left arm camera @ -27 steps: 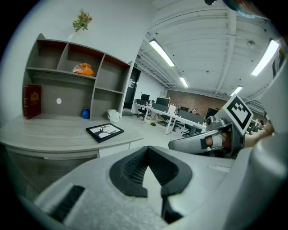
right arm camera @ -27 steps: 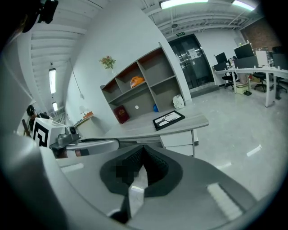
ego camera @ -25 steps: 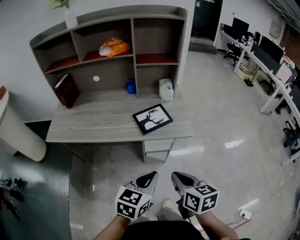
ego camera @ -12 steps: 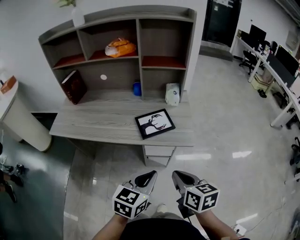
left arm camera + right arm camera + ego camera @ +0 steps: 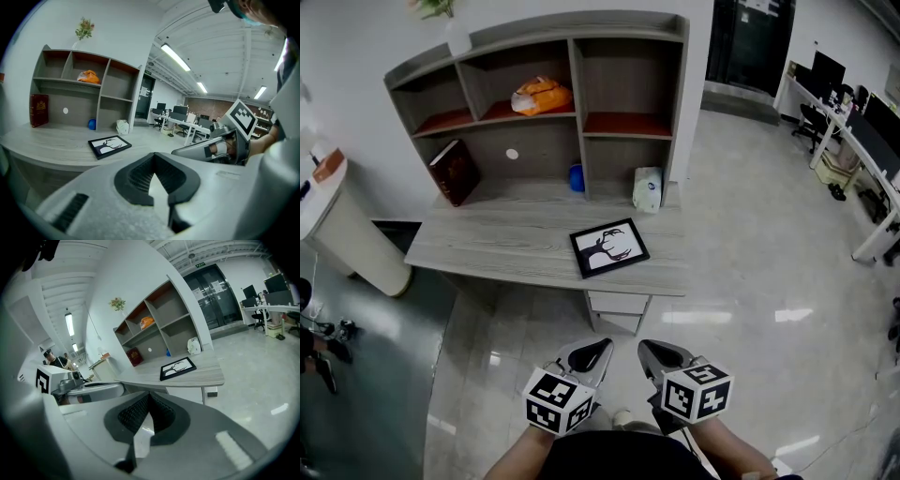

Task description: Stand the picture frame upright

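The picture frame is lying flat on the surface. The left hand-held gripper and right hand-held gripper are hovering pressed together above the floor.

- Bright, even indoor light; long ceiling light strips run overhead in the left gripper view.
- The glossy floor throws back pale patches of glare in the head view.
- A soft shadow lies under the front edge of the worktop; the compartments of the shelf unit are dimmer inside.
- All three views bow straight lines towards the edges; both gripper views have black, rounded corners.
- The left gripper and right gripper look soft and out of focus close to their cameras, while the room behind them is sharper.
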Tool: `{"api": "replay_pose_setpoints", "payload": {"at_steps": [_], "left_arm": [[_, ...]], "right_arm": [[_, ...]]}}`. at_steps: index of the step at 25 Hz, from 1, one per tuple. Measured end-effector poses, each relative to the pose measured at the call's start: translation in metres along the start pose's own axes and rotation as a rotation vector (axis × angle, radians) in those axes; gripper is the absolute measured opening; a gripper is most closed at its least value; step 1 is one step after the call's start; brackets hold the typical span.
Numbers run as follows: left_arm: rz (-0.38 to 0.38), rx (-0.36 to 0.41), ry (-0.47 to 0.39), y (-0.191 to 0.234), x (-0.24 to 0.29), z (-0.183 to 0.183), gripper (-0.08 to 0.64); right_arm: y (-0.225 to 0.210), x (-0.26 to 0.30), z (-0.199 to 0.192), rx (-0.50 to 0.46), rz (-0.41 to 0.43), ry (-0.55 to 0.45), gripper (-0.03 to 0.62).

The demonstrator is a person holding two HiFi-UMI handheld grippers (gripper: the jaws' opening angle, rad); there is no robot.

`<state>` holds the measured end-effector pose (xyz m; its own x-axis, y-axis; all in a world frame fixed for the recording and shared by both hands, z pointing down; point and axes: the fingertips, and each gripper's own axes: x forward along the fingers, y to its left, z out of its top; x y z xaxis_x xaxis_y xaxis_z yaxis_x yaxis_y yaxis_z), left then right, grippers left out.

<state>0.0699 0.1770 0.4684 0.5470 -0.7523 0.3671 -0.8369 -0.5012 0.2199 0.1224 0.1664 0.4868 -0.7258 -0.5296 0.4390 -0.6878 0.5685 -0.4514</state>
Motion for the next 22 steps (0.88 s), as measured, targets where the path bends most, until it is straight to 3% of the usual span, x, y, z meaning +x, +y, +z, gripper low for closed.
{"api": "replay_pose_setpoints", "payload": {"at_steps": [10,22], "left_arm": [[0.006,0.023,0.019,0.006,0.013,0.001,-0.002],[-0.073,0.048,0.03,0.028,0.054,0.016,-0.002]], "right_arm": [[-0.017,-0.001,0.001,0.04,-0.018,0.0,-0.003],[-0.042,0.03,0.025,0.052,-0.064,-0.014,-0.003]]}}
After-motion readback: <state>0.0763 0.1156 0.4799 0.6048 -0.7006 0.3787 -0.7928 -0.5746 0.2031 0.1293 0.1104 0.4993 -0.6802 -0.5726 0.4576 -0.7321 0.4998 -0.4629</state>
